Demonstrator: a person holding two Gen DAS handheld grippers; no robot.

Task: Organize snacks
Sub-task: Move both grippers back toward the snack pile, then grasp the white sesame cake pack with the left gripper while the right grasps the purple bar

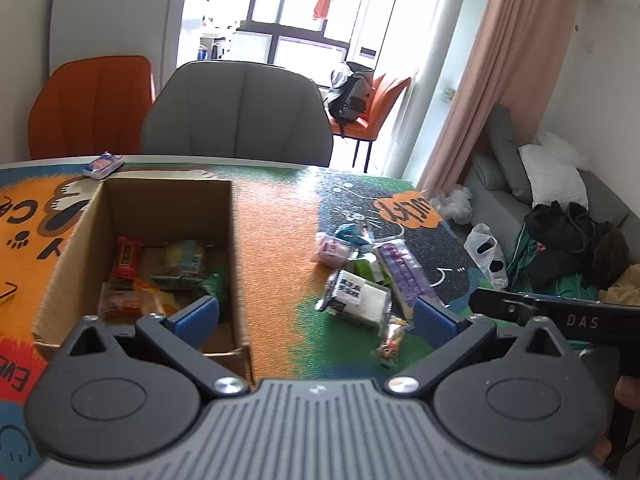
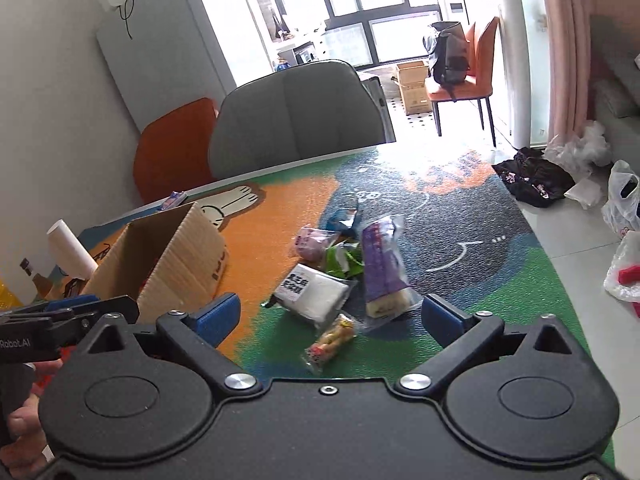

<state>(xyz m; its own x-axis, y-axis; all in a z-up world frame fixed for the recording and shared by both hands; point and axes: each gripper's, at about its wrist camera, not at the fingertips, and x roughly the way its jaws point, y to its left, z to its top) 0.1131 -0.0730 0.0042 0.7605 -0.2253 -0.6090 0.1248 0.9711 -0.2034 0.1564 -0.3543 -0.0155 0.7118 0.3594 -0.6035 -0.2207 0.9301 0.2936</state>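
Note:
An open cardboard box (image 1: 236, 240) on the left of the table holds several snack packets (image 1: 160, 276); it also shows in the right wrist view (image 2: 188, 256). To its right lies a loose pile: a white packet (image 2: 312, 292), a purple packet (image 2: 380, 260), a small colourful packet (image 2: 330, 342), a green one (image 2: 340, 258) and a pink one (image 2: 310, 242). My left gripper (image 1: 316, 316) is open and empty, above the box's right wall. My right gripper (image 2: 332, 314) is open and empty, just in front of the pile.
A colourful mat (image 1: 272, 248) covers the table. A small blue-and-white packet (image 1: 103, 165) lies at the far edge. A grey chair (image 1: 240, 116) and an orange chair (image 1: 92, 104) stand behind the table. A white roll (image 2: 70, 248) stands left of the box.

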